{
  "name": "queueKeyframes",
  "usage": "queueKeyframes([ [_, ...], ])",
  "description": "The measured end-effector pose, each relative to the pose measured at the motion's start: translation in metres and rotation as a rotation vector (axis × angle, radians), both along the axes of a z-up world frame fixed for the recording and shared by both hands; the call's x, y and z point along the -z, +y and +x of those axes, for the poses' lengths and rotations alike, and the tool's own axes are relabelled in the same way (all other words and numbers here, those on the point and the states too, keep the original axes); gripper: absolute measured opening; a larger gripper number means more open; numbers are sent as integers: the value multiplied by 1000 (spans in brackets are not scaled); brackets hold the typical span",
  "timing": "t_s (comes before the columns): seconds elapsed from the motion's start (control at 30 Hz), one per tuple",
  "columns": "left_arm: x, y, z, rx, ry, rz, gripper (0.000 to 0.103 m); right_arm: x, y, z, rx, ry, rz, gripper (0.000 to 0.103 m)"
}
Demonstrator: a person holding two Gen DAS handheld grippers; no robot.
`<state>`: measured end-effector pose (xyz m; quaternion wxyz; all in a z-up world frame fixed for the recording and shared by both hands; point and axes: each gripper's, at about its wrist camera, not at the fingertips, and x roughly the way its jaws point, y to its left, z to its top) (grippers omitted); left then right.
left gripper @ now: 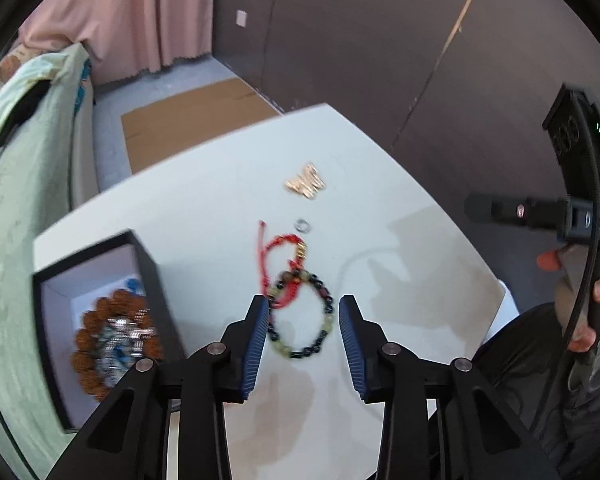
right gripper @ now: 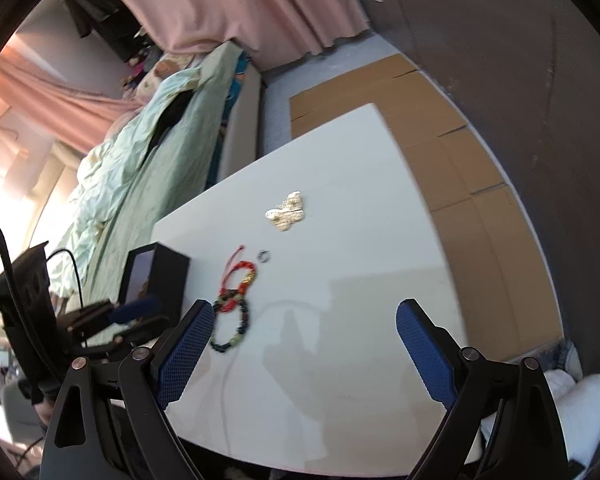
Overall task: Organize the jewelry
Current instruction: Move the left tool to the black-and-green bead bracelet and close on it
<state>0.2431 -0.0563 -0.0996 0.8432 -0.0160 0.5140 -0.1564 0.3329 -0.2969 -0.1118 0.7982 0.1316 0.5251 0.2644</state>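
Note:
On the white table [left gripper: 400, 248] lies a bracelet of dark and pale green beads [left gripper: 327, 322], overlapped by a red cord bracelet [left gripper: 278, 245] with a gold charm. My left gripper [left gripper: 303, 300] stands open with the beaded bracelet framed between its blue fingertips; the pads do not press on it. Beyond are a small silver ring [left gripper: 302, 225] and a gold butterfly piece [left gripper: 306, 182]. The right gripper [right gripper: 306, 308] is wide open over bare table, to the right of the beaded bracelet [right gripper: 245, 314], red cord [right gripper: 240, 276], ring [right gripper: 265, 256] and butterfly [right gripper: 286, 212].
An open black box [left gripper: 148, 276] at the table's left holds a brown bead bracelet [left gripper: 88, 344] and silvery pieces. A bed with a green cover [left gripper: 16, 208] runs along the left. Cardboard [left gripper: 188, 120] lies on the floor behind. A person's hand [left gripper: 580, 336] is at the right.

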Motion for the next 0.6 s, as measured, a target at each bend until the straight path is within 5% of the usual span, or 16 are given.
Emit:
queueKeyframes([
  [0.5,48,-42,15,69,71,103,38,1,-24,1,84,-3,12,93],
  [0.6,53,-47,13,79,54,140,27,1,-18,2,74,-4,7,93],
])
